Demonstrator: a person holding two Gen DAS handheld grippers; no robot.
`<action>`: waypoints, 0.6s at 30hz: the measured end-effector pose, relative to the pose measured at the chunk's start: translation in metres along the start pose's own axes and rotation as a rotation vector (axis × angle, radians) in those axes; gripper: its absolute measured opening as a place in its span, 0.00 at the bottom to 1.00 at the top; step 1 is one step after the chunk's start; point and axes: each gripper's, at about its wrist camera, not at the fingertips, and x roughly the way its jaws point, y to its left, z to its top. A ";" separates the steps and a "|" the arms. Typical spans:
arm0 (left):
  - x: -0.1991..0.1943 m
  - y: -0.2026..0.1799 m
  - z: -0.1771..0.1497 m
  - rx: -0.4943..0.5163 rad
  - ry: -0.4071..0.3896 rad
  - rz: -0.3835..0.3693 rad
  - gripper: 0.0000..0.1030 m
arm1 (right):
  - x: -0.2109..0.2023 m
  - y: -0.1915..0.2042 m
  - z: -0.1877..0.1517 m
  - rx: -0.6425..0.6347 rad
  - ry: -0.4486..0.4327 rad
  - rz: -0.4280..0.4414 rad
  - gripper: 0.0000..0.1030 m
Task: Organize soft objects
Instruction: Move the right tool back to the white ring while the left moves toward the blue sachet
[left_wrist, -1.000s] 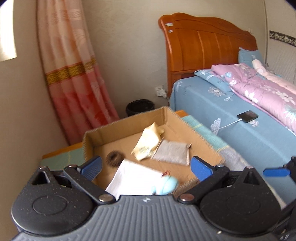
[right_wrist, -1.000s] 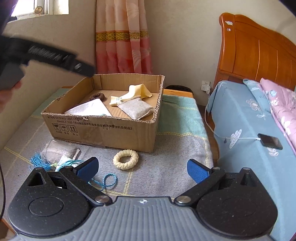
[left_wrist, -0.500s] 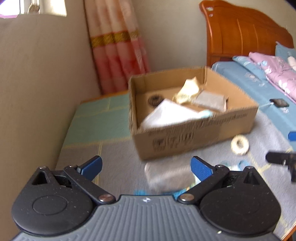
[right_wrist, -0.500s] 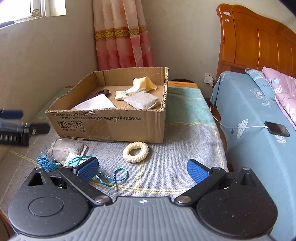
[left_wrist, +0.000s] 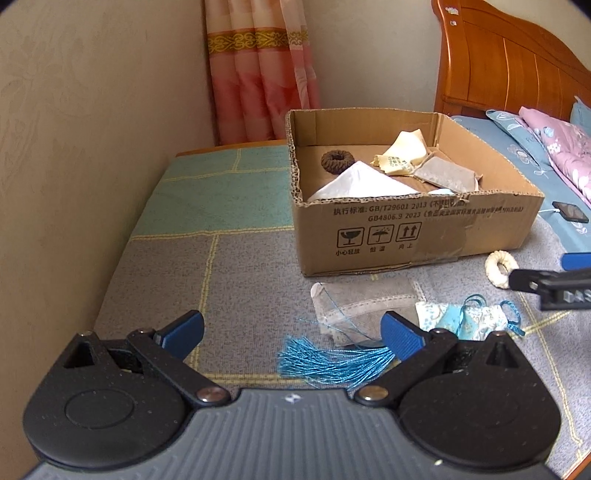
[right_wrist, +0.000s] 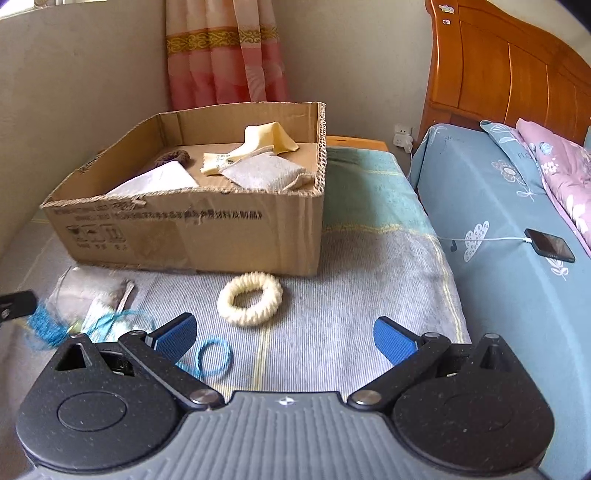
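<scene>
A cardboard box (left_wrist: 417, 236) (right_wrist: 192, 236) stands on the mat and holds a brown scrunchie (left_wrist: 337, 161), a white cloth (left_wrist: 364, 182), a yellow cloth (left_wrist: 400, 155) and a grey pouch (left_wrist: 445, 177). In front of it lie a cream scrunchie (right_wrist: 250, 298) (left_wrist: 500, 268), a grey mesh pouch (left_wrist: 364, 304), a light blue patterned pouch (left_wrist: 461, 320) and a blue tassel (left_wrist: 332, 363). My left gripper (left_wrist: 291, 334) is open and empty, low over the tassel. My right gripper (right_wrist: 282, 338) is open and empty, just short of the cream scrunchie.
The mat (left_wrist: 236, 266) lies on a low platform against the left wall. A blue-sheeted bed (right_wrist: 509, 229) with a phone (right_wrist: 549, 246) on a cable borders the right. A wooden headboard (right_wrist: 498, 74) and a curtain (right_wrist: 221, 55) stand behind.
My left gripper has pulled back from over the box and dropped low in front of it, over the tassel. My right gripper has moved forward and down toward the cream scrunchie.
</scene>
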 end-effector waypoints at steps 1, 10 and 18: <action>0.001 0.000 0.000 -0.002 0.001 -0.002 0.99 | 0.006 0.001 0.003 -0.001 0.005 -0.006 1.00; 0.008 -0.003 0.003 0.008 0.018 -0.013 0.99 | 0.045 0.015 0.012 -0.066 0.008 -0.073 1.00; 0.016 -0.015 0.007 0.042 0.025 -0.037 0.99 | 0.040 -0.010 0.001 0.003 -0.007 -0.059 1.00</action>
